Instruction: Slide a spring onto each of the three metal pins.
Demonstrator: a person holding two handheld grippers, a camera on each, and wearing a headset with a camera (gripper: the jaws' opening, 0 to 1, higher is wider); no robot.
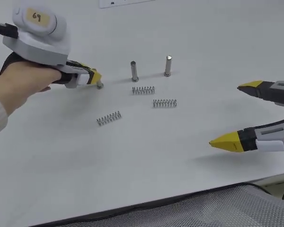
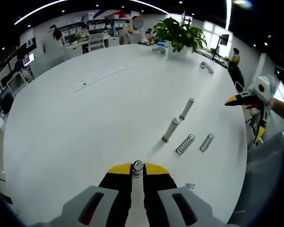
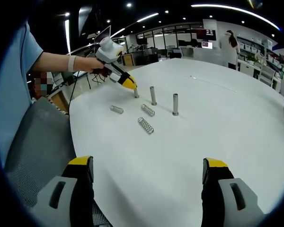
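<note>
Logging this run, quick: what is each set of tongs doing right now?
Left tongs: shut on a pin.
Right tongs: open, holding nothing.

A white table [image 1: 146,161] carries everything. A grey mesh chair [image 1: 217,208] stands just beyond its dark near edge. In the left gripper view a long pale strip [image 2: 102,77] lies flat toward the table's far side. A leafy potted plant [image 2: 180,33] stands at the far edge, and a small white device [image 2: 207,67] lies on the table near it. Past the table is an open office with desks, ceiling light strips [image 3: 227,6] and a standing person [image 3: 232,45].
</note>
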